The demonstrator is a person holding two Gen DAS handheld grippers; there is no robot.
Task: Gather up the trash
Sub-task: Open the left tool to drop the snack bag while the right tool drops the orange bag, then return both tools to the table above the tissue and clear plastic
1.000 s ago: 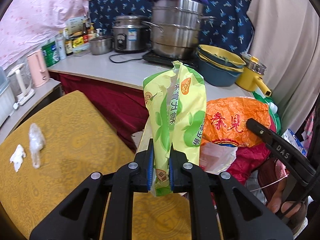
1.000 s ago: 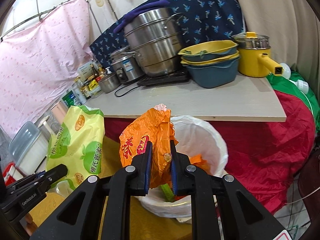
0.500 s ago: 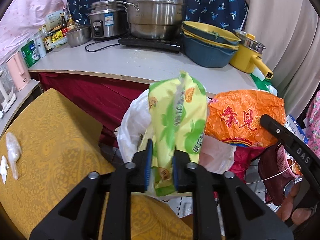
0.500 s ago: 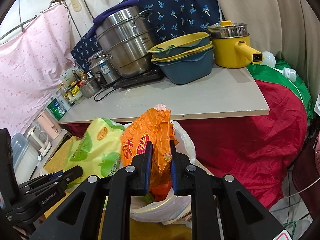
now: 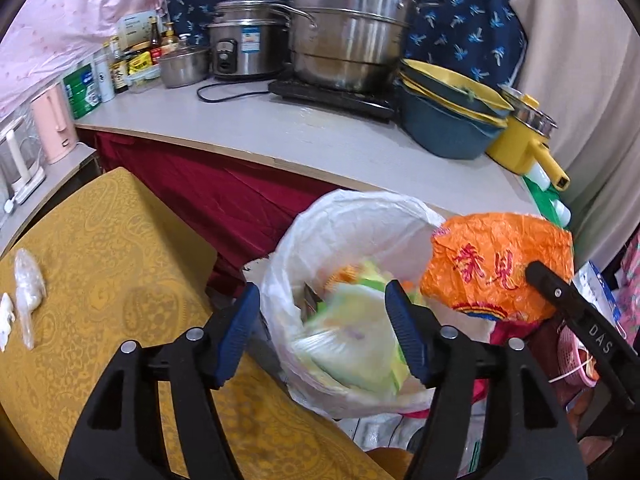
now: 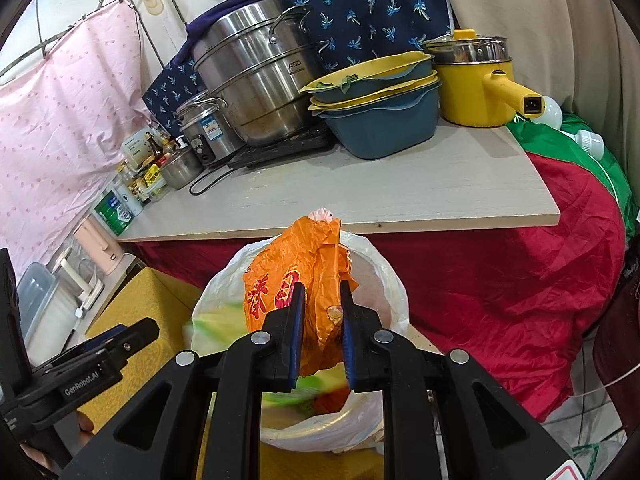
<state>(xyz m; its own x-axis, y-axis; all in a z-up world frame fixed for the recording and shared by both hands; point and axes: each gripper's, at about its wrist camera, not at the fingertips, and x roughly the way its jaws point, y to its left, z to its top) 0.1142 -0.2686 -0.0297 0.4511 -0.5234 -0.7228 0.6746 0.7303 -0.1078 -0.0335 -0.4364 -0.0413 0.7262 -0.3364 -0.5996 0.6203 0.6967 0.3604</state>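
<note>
A bin lined with a white plastic bag (image 5: 352, 220) stands beside the yellow-clothed table (image 5: 100, 264). My left gripper (image 5: 326, 320) is open above the bin's mouth. The green and yellow snack bag (image 5: 352, 340) is blurred inside the bin, free of the gripper. My right gripper (image 6: 322, 330) is shut on a crumpled orange plastic bag (image 6: 308, 256) and holds it over the bin (image 6: 376, 276). The orange bag also shows in the left wrist view (image 5: 496, 264). Two bits of clear and white wrapper (image 5: 26, 292) lie on the table at the far left.
A grey counter (image 6: 400, 188) behind the bin carries steel pots (image 6: 256, 80), stacked blue and yellow basins (image 6: 380, 112), a yellow pot (image 6: 476, 84) and bottles. Red cloth (image 6: 500, 288) hangs below the counter. A pink kettle (image 5: 54, 124) stands on a side shelf.
My left gripper has opened and let go of the green and yellow snack bag, which has dropped into the bin. My right gripper still holds the orange bag and has moved closer over the bin.
</note>
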